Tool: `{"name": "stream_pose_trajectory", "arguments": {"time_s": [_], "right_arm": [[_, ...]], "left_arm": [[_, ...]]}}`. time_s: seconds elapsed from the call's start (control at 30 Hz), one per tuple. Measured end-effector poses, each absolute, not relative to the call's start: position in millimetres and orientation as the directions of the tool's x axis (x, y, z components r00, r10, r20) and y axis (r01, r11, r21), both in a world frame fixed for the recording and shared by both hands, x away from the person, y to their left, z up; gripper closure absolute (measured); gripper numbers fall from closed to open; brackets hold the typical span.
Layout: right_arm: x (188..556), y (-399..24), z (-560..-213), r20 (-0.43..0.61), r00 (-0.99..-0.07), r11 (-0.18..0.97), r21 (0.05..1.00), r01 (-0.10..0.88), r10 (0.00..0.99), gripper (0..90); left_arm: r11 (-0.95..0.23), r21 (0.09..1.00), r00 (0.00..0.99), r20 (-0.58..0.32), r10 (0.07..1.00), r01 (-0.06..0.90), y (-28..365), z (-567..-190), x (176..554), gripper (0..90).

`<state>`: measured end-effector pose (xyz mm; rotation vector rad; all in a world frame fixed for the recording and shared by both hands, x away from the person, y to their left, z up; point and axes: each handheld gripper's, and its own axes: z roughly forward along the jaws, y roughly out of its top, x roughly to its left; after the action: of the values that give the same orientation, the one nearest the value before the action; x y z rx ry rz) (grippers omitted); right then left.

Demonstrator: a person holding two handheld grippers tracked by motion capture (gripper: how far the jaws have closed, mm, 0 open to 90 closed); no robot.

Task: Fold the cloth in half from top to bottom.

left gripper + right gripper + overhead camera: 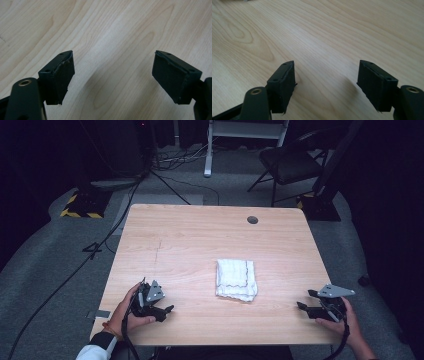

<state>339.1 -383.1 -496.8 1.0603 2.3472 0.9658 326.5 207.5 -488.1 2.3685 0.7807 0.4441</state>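
Left hand-held gripper (113, 75) over bare wood, jaws wide apart.

Two black jaws rise from the bottom edge, the left one leaning inward beside a brass-ringed screw hole (25, 82), the right one angled the other way. Between them lies pale, wavy-grained table (112, 32), with nothing held and a soft shadow under the gap.

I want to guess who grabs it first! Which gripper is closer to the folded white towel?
Probably the right gripper, narrowly. It sits off the towel's right side; the left gripper sits off its left side. Both are open, touching nothing.
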Motion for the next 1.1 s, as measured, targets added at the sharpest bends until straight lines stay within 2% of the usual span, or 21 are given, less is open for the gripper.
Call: {"name": "stream_pose_trajectory", "arguments": {"time_s": [0.1, 0.2, 0.27, 0.33, 1.1], "right_arm": [[333, -395, -502, -0.015, -0.61, 0.415, 0.747, 0.52, 0.792, 28.1], [329, -400, -503, -0.017, -0.586, 0.398, 0.75, 0.529, 0.81, 25.4], [329, -400, -503, -0.013, -0.576, 0.391, 0.747, 0.537, 0.817, 24.0], [330, -400, -503, -0.002, -0.571, 0.382, 0.745, 0.546, 0.821, 23.3], [331, -400, -503, -0.005, -0.561, 0.378, 0.744, 0.552, 0.828, 22.7]], "left_arm": [[-0.635, 0.629, 0.767, 0.094, 0.635, 0.449, 216, -493, 326, 18.6], [-0.61, 0.647, 0.77, 0.053, 0.635, 0.458, 224, -496, 325, 18.3], [-0.555, 0.672, 0.761, -0.02, 0.649, 0.491, 233, -501, 326, 18.4], [-0.537, 0.692, 0.755, -0.016, 0.656, 0.482, 237, -504, 325, 18.2], [-0.526, 0.692, 0.737, -0.012, 0.676, 0.494, 237, -504, 324, 16.9]]}}
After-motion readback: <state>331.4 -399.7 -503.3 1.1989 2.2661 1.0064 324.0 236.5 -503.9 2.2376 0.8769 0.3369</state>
